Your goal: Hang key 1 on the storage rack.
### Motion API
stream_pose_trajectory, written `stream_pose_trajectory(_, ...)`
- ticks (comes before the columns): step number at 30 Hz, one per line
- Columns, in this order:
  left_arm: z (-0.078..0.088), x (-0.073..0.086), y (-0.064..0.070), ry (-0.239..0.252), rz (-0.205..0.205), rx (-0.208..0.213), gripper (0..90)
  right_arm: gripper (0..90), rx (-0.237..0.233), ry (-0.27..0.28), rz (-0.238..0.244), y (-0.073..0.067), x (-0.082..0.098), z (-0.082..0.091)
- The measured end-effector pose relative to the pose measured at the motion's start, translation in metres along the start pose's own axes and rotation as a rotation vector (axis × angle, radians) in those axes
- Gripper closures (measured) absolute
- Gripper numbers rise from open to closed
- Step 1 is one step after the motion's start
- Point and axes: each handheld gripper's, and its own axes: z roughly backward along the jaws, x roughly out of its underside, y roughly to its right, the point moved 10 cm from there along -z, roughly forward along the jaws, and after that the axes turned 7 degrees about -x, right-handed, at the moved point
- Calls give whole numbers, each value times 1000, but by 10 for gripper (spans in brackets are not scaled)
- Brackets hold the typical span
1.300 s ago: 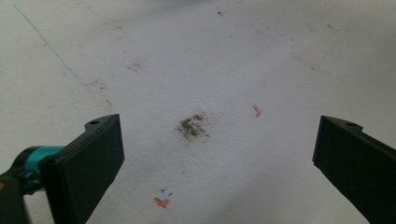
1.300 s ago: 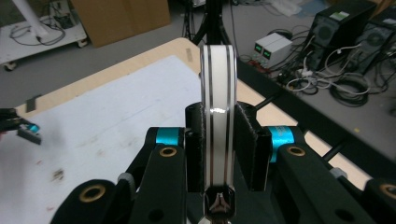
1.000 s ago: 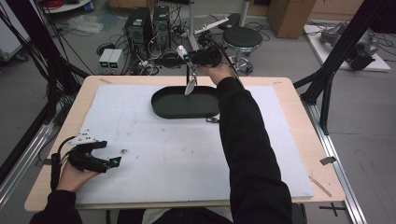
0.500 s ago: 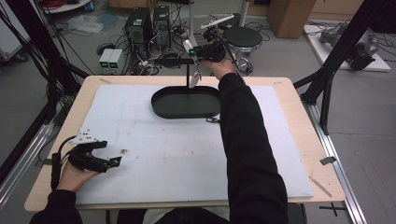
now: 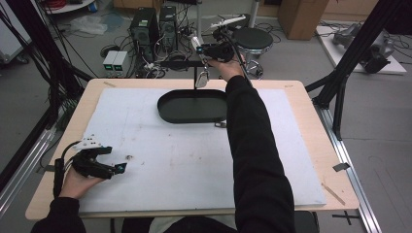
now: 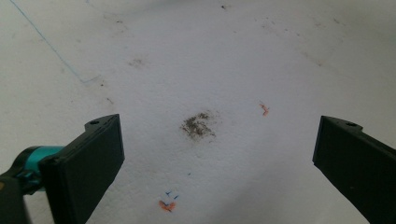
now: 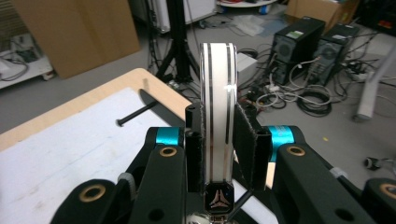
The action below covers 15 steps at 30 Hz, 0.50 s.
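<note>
We saw the right gripper (image 5: pixel 208 57) raised past the far edge of the desk (image 5: pixel 301 121), at about twelve o'clock from the black oval tray (image 5: pixel 192 106). In the right gripper view its jaws stood narrow and pressed on both flat sides of a white, disc-like thing with dark bands (image 7: pixel 217 107), held on edge and upright between the pads. In the high view the same white thing (image 5: pixel 202 79) hung down from the gripper, just above the tray's far rim and not touching it. What the thing was we could not tell.

The left gripper (image 5: pixel 109 167) rested low on the white mat (image 5: pixel 184 160) at about eight o'clock from the tray, well apart from it. In the left gripper view its jaws stood wide, with nothing between them; below them lay a bare mat with a small dark smudge (image 6: pixel 199 126) and a few orange marks (image 6: pixel 264 108).

A small grey bit (image 5: pixel 221 124) lay on the mat just beside the tray's near rim, at about five o'clock from it.
</note>
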Motion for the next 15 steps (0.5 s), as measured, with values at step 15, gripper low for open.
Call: stream_pose_trajectory(15, -1, 0, 0, -3, -5, 1, 25, 655, 56, -3, -59, 17, 4, -13)
